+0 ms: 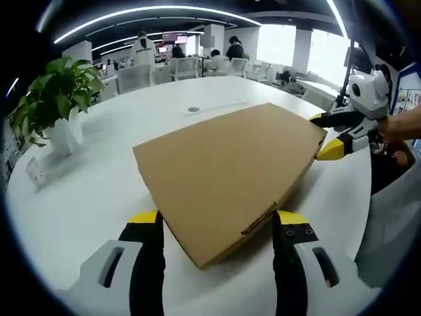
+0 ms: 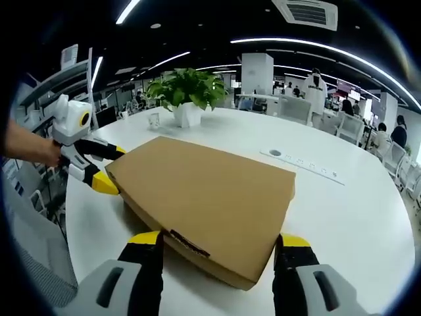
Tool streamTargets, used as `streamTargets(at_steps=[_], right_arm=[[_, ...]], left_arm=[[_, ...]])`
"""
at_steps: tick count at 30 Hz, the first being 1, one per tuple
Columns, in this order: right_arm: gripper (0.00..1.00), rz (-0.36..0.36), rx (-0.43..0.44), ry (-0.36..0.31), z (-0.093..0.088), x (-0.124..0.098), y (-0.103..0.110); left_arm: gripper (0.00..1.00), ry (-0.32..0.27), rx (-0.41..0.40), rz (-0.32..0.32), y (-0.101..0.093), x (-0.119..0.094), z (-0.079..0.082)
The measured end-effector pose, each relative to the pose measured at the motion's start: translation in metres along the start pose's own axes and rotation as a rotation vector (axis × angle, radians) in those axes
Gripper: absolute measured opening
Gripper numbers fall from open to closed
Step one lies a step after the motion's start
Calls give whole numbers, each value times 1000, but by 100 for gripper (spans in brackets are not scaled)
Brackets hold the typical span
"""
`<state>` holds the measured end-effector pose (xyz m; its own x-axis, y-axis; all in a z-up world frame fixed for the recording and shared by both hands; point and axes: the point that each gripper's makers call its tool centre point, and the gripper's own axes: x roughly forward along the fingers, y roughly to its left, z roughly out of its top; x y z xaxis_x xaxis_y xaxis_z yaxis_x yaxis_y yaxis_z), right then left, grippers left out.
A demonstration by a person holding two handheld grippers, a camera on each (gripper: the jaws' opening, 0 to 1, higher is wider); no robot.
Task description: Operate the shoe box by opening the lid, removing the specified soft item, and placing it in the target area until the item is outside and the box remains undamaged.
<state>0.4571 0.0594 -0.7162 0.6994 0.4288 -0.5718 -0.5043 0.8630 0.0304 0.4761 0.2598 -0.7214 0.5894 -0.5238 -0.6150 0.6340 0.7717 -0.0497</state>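
Nearest to us in the left gripper view, the left claw (image 1: pixel 217 227) stands wide, its 2 yellow-tipped jaws either side of the near corner of the shoe box (image 1: pixel 230 171), with bench showing between each jaw and the cardboard, so it holds nothing. In the right gripper view the right claw (image 2: pixel 219 247) is likewise wide and straddles another corner of the same box (image 2: pixel 207 197), gripping nothing that we can see.

The box lies flat on the white bench (image 1: pixel 85 191), lid shut, with a dark tab or label on the edge nearest each camera. Each claw also appears in the other's view at the box's far end: the right claw at the far right corner in the left gripper view, the left claw at the far left corner in the right gripper view. So we judge that the 2 claws face each other across the box, roughly along its diagonal, equally near it.

The lid is not yet lifted and the soft item is hidden inside. Farther off stands a potted plant (image 1: pixel 56 99), with a small cup (image 2: pixel 153 120) beside it, then chairs and people beyond.
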Motion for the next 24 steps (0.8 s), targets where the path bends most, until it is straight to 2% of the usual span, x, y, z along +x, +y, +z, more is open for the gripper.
streamTargets(at_steps=[24], right_arm=[[64, -14, 16, -3, -2, -3, 24]], left_arm=[[65, 30, 17, -20, 8, -15, -12]])
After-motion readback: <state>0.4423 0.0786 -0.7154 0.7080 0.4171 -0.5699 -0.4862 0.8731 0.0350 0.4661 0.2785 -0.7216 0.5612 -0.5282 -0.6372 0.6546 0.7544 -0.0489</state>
